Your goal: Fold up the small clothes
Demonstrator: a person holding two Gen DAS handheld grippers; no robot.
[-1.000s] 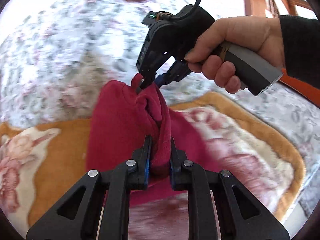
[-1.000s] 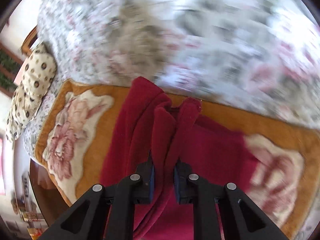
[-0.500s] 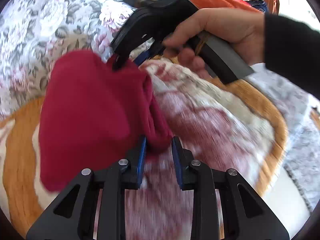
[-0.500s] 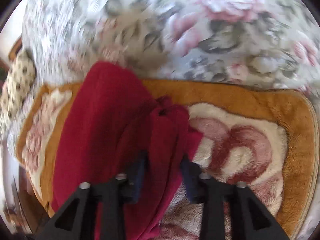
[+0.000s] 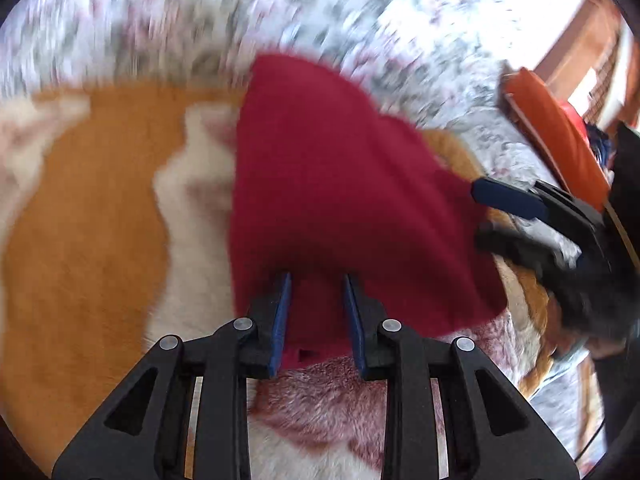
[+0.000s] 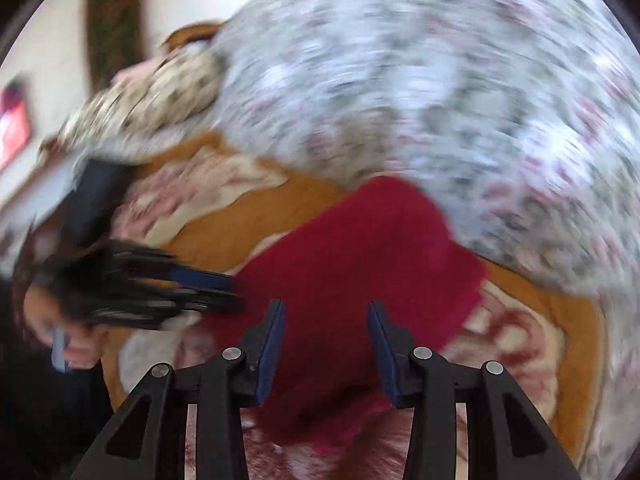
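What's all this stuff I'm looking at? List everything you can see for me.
Red garment: one, dark red, lying on the blanket.
Blanket: one, orange and cream with pink flowers, spread on the bed.
Bedspread: one, grey-white floral, behind the blanket.
Spotted pillow: one, cream with dark dots, far left in the right view.
Orange cushion: one, orange, at the right edge in the left view.
Left gripper: one, black with blue pads, jaws open over the garment's near edge.
Right gripper: one, black with blue pads, jaws open over the garment.
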